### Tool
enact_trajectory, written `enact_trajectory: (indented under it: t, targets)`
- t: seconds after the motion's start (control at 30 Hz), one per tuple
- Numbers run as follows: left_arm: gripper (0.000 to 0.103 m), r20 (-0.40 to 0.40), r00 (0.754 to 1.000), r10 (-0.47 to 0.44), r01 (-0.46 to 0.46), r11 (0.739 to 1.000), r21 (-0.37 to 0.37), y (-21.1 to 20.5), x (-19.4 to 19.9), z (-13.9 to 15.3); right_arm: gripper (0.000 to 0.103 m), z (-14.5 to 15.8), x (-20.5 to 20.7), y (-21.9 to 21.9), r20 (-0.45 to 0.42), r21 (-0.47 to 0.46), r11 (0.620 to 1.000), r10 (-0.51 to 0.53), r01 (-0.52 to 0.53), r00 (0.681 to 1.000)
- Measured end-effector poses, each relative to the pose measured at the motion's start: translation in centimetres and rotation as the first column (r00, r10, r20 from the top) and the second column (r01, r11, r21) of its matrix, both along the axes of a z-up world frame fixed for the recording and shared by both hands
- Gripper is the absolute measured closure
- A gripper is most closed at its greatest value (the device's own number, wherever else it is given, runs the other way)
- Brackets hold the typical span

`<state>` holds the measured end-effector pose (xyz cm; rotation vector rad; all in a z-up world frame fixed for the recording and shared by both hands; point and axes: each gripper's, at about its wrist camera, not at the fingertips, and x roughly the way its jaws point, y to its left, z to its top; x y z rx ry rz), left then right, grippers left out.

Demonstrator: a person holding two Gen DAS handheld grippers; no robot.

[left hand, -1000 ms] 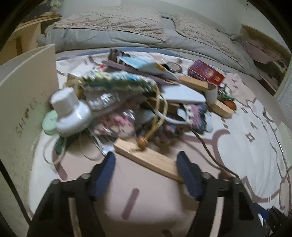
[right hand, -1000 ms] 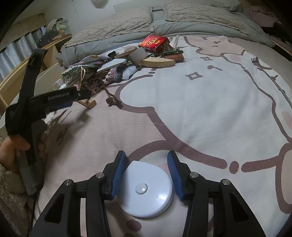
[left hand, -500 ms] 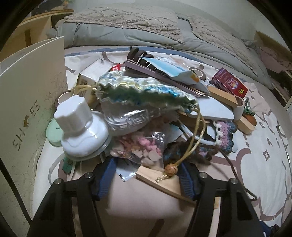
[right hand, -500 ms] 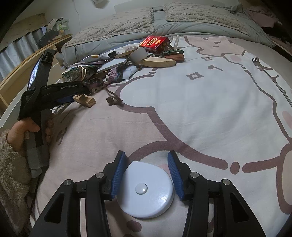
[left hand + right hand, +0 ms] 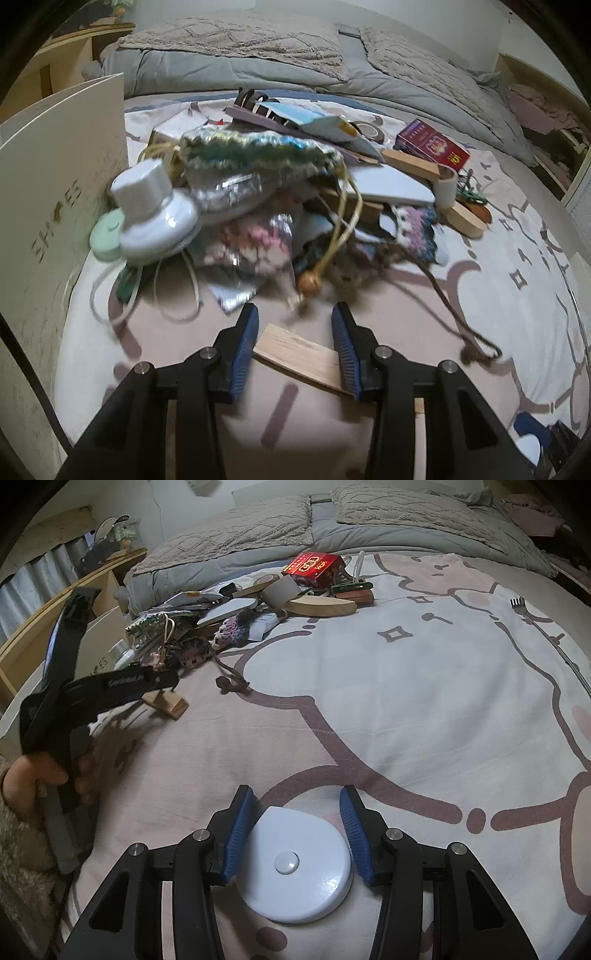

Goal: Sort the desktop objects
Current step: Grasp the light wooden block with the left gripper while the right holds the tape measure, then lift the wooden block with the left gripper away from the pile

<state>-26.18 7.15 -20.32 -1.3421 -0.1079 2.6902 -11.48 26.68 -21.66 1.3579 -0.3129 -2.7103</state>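
bedroom, bed with cartoon-print sheet, two pillows at the head. one clutter pile. left tool just closing, wooden block between pads. right tool part-open around one white disc.

Pale wooden wedge, flat on the bedspread, nearest of all, slanting from near right to far left, between blue pads. Round white tape-measure disc with a centre button, flat, also near. Farther off, a jumbled heap: white capped bottle at left, red box at far right, crocheted pieces, curved wooden block.
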Motion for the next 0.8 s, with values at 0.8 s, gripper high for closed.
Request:
enact_trajectory:
  t: [0.8]
  targets:
    - [0.061, 0.009, 1.000, 0.006, -0.007, 0.997, 0.083, -1.5, 12.5, 0.8, 0.054, 0.0, 0.0, -0.2, -0.003, 0.006, 1.000, 0.001, -0.001, 1.000]
